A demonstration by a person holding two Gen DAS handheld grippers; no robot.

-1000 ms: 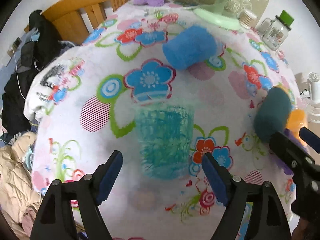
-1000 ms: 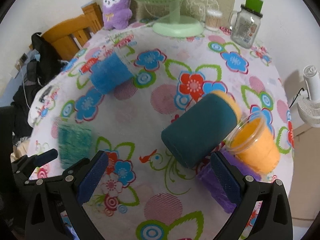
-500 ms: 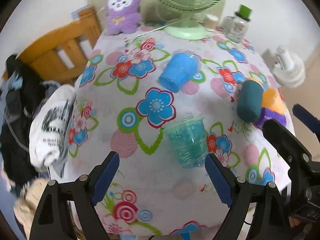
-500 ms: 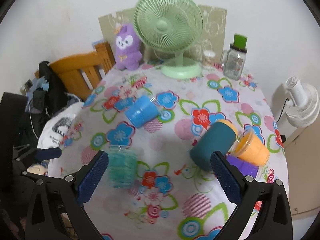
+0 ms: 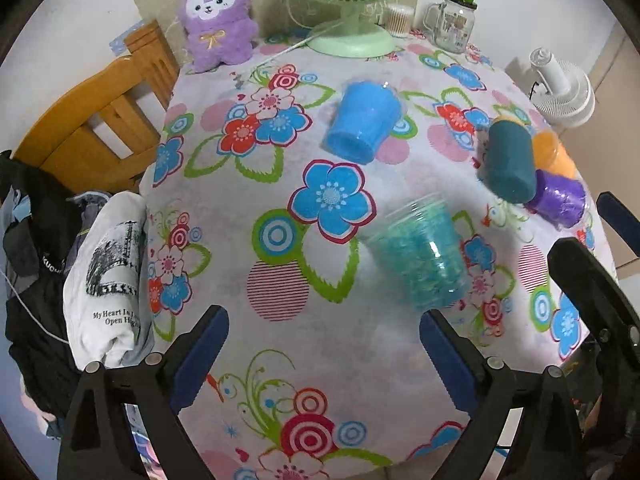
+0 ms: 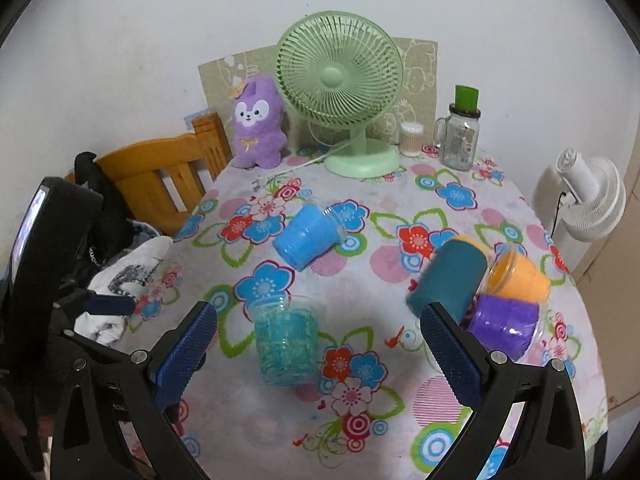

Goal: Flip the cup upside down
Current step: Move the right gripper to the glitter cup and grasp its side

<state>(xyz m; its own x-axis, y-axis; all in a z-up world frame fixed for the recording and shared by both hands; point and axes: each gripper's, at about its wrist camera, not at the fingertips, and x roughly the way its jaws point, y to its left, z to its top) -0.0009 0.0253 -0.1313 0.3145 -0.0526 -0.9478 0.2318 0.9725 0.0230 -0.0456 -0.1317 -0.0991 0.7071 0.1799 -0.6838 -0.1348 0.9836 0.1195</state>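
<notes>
Left gripper and right gripper: both standing wide open with blue pads, holding nothing and touching nothing, hovering above the near edge of the bench.

Bench: wearing a flowered cloth, its near and right edges running out of both views.

Green fan: standing at the far end; its upper part is cut off in the left wrist view.

Purple plush toy: sitting left of the fan.

Glass jar: standing right of the fan, with a green cap.

Teal cup: clear plastic, showing a teal crinkled filling, with its wider rim towards the far side; slightly blurred, so whether it is standing or tilting cannot be told. It is sitting near the front, between the two grippers' lines of sight.

Blue cup: lying on its side mid-bench.

Dark teal cup, orange cup, purple cup: clustering together at the right, partly hiding one another.
</notes>
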